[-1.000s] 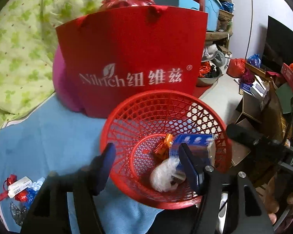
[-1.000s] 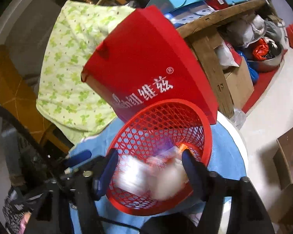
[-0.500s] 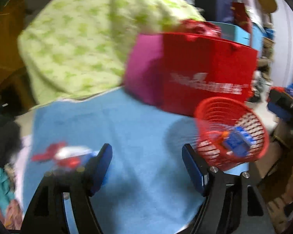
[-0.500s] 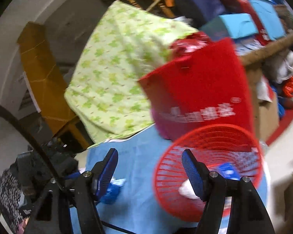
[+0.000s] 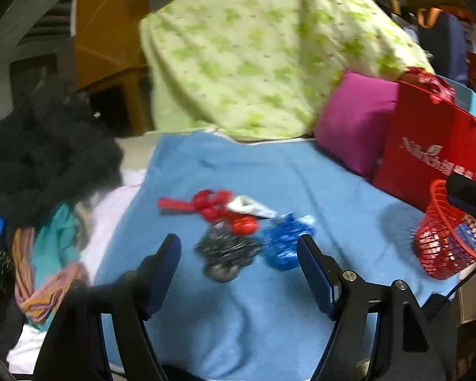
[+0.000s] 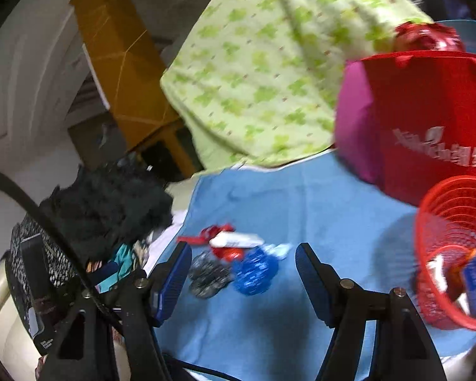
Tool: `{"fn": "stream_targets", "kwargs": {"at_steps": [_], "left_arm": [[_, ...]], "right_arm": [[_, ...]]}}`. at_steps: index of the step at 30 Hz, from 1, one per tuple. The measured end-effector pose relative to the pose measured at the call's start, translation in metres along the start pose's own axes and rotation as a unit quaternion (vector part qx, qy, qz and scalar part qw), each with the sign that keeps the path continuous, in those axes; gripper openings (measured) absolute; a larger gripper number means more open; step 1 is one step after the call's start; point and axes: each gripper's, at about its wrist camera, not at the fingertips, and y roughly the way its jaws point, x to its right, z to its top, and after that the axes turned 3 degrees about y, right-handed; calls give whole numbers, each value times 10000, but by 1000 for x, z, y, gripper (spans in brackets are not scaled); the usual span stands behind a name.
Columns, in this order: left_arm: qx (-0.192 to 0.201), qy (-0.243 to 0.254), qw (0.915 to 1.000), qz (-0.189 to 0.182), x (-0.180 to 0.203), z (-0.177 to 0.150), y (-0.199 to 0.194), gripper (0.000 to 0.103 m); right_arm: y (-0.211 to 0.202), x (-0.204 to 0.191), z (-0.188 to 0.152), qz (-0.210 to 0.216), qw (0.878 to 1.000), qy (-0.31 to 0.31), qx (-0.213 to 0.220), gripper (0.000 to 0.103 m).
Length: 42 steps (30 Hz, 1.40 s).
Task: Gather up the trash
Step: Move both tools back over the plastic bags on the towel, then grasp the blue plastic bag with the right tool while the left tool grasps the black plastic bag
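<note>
A small heap of trash lies on the blue cloth (image 5: 254, 301): a black-and-silver wrapper (image 5: 227, 252) (image 6: 208, 276), a blue foil wrapper (image 5: 285, 244) (image 6: 254, 271), a red ribbon (image 5: 203, 203) (image 6: 212, 233), a white tube (image 5: 250, 208) (image 6: 234, 239) and a small red piece (image 5: 244, 226). A red mesh basket (image 5: 450, 247) (image 6: 450, 238) at the right holds several wrappers. My left gripper (image 5: 238, 250) is open and empty, just short of the heap. My right gripper (image 6: 241, 262) is open and empty, facing the same heap.
A red paper bag (image 5: 428, 146) (image 6: 428, 120) and a magenta cushion (image 5: 355, 123) stand behind the basket. A green patterned quilt (image 5: 263, 54) lies at the back. Dark and coloured clothes (image 5: 44, 171) pile up at the left edge of the cloth.
Both grippers have swung left, away from the red basket, and now face the trash heap on the blue cloth. Both stay open and empty.
</note>
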Motion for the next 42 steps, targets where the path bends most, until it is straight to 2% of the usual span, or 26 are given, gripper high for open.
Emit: {"fn": "stream_targets", "kwargs": {"at_steps": [11,22,27,32,42], "left_arm": [[-362,-608,9966,414,-67,-41,24,76],[-852,-880,9912,507,-97,-72,67,76],[-1067,-976,9887,388,-105,-84,90,76],[-1205,-992,9877,58,-99,-84,111,76],[-1163,-596,9898,-574,-65,-54,155,76]], "right_arm": [[66,-37,-33,129,9964,-177,-825,72],[113,-32,-54,27,9906,-38,-1370,72],[137,-12,-59,-88,9870,222,-1587,72],[160,7,-60,-204,9849,419,-1669,72],[224,51,-47,-164,9751,1129,-1900,72]]}}
